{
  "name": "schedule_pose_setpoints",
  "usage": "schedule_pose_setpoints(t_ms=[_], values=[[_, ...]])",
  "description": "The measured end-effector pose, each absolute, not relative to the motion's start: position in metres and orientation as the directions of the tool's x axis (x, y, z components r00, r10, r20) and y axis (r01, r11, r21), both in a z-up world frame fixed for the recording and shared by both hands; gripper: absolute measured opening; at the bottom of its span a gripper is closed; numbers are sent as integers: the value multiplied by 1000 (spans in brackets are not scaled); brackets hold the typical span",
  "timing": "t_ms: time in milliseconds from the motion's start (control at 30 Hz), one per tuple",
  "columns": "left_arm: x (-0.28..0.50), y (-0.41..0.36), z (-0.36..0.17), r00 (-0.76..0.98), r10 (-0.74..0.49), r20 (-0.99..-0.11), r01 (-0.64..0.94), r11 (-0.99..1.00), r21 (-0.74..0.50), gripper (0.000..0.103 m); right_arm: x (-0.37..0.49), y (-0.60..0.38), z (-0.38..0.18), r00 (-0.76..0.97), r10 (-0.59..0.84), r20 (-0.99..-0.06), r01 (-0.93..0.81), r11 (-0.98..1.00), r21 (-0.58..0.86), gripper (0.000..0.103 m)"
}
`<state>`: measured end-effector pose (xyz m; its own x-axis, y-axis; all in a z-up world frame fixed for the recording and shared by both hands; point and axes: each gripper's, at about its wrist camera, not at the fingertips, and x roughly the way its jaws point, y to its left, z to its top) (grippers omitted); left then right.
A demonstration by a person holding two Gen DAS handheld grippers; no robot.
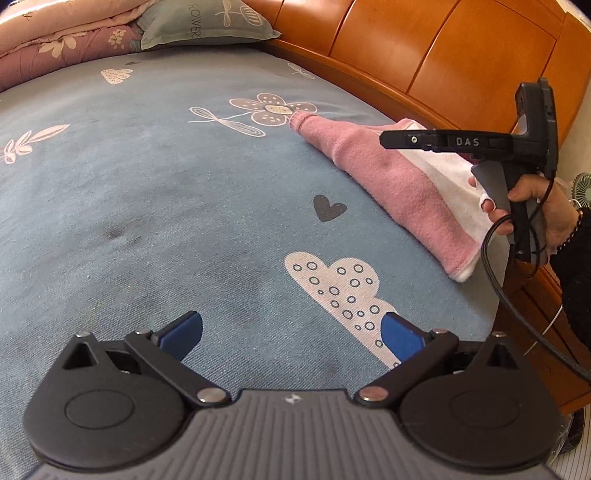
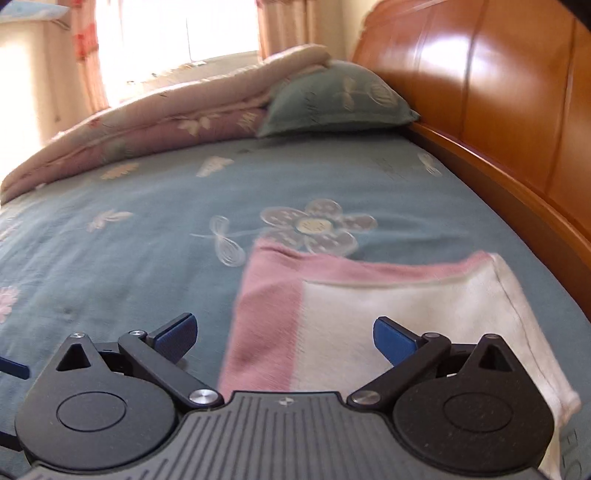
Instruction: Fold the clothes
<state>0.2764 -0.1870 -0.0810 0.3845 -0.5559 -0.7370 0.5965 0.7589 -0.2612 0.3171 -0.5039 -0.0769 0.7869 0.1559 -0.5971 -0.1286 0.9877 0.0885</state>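
Note:
A folded pink and white garment (image 1: 406,184) lies flat on the blue patterned bed sheet (image 1: 166,184) near the wooden headboard. In the right wrist view the same garment (image 2: 369,310) lies just under and ahead of my right gripper (image 2: 284,338), which is open and holds nothing. My left gripper (image 1: 291,338) is open over bare sheet, well to the left of the garment. In the left wrist view the right gripper (image 1: 384,141) hovers above the garment, held by a person's hand (image 1: 532,206). That view is blurred.
An orange wooden headboard (image 1: 424,48) runs along the right side of the bed. A green pillow (image 1: 207,22) and a folded pink floral quilt (image 1: 62,40) lie at the far end. A bright window with curtains (image 2: 166,29) is behind them. A cable (image 1: 509,295) hangs from the right gripper.

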Motion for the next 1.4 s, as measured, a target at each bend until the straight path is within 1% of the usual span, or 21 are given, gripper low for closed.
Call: schedule_pose_setpoints(t_ms=[67, 133, 167, 333, 433, 467, 567, 667, 700, 800, 867, 933, 1000, 1133, 1267, 1333, 1400], values=[[278, -183, -81, 393, -548, -738, 588, 767, -256, 102, 327, -492, -78, 766, 193, -613, -182, 980, 81, 103], [279, -179, -80, 403, -536, -742, 576, 778, -250, 102, 342, -486, -94, 712, 199, -673, -188, 978, 90, 103], [279, -177, -80, 407, -531, -743, 570, 783, -247, 102, 343, -485, -95, 701, 200, -685, -187, 978, 95, 103], [279, -166, -78, 435, -503, -747, 550, 805, -221, 102, 329, -487, -78, 710, 202, -674, -172, 979, 113, 103], [277, -165, -79, 442, -491, -751, 549, 810, -207, 102, 307, -493, -71, 709, 263, -654, -191, 965, 181, 103], [277, -165, -80, 440, -490, -752, 551, 809, -205, 102, 302, -493, -74, 705, 272, -655, -200, 962, 184, 103], [274, -168, -81, 434, -487, -758, 556, 807, -201, 102, 293, -486, -89, 689, 262, -676, -229, 963, 140, 103], [269, -171, -78, 438, -493, -752, 571, 798, -191, 102, 292, -483, -76, 692, 241, -681, -247, 965, 90, 103], [267, -171, -76, 437, -499, -748, 577, 794, -192, 102, 292, -487, -71, 706, 234, -668, -239, 967, 86, 103], [266, -170, -75, 439, -498, -748, 580, 793, -187, 102, 301, -518, -58, 777, 114, -619, -106, 993, 51, 103], [267, -170, -76, 442, -490, -751, 575, 798, -182, 102, 311, -548, -63, 779, 52, -625, 1, 996, 84, 103], [268, -170, -77, 444, -483, -755, 569, 802, -179, 102, 320, -576, -71, 762, 5, -647, 95, 988, 119, 103], [269, -170, -79, 447, -469, -762, 561, 810, -169, 102, 330, -599, -90, 696, -28, -717, 167, 978, 124, 103], [266, -171, -78, 479, -435, -763, 559, 821, -117, 102, 311, -589, -78, 727, 12, -687, 130, 979, 154, 103], [263, -176, -78, 503, -396, -768, 561, 826, -58, 102, 287, -546, -63, 746, 157, -647, -65, 984, 164, 103], [258, -178, -76, 517, -390, -762, 566, 824, -38, 102, 282, -527, -67, 720, 219, -658, -138, 975, 174, 103], [253, -180, -72, 530, -391, -753, 570, 821, -25, 102, 283, -514, -79, 681, 232, -694, -162, 973, 166, 103]])
